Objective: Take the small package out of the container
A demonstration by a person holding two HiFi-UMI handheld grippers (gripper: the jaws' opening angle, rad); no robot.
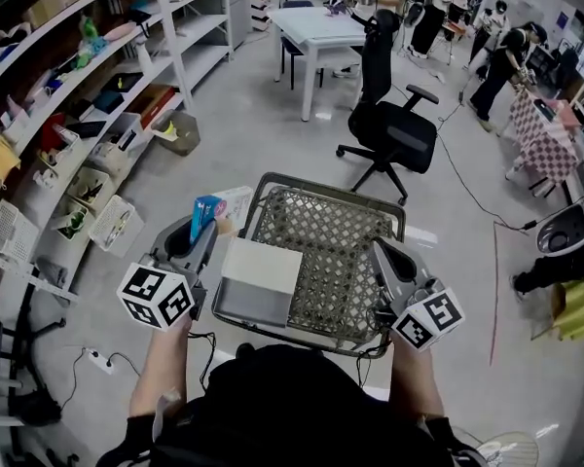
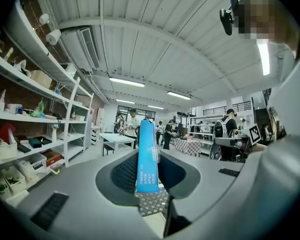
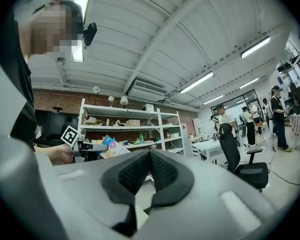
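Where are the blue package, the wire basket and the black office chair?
blue package (image 2: 148, 156), left gripper view, blue edge.
wire basket (image 1: 343, 243), head view, mesh floor.
black office chair (image 1: 403, 140), head view, seat.

Package (image 1: 218, 211): small, flat, blue edge with a white printed face, clamped upright and edge-on in the left gripper (image 2: 149, 181), outside the container, just beyond its far left corner. Container (image 1: 339, 242): grey wire-mesh basket, rectangular, open-topped, level.
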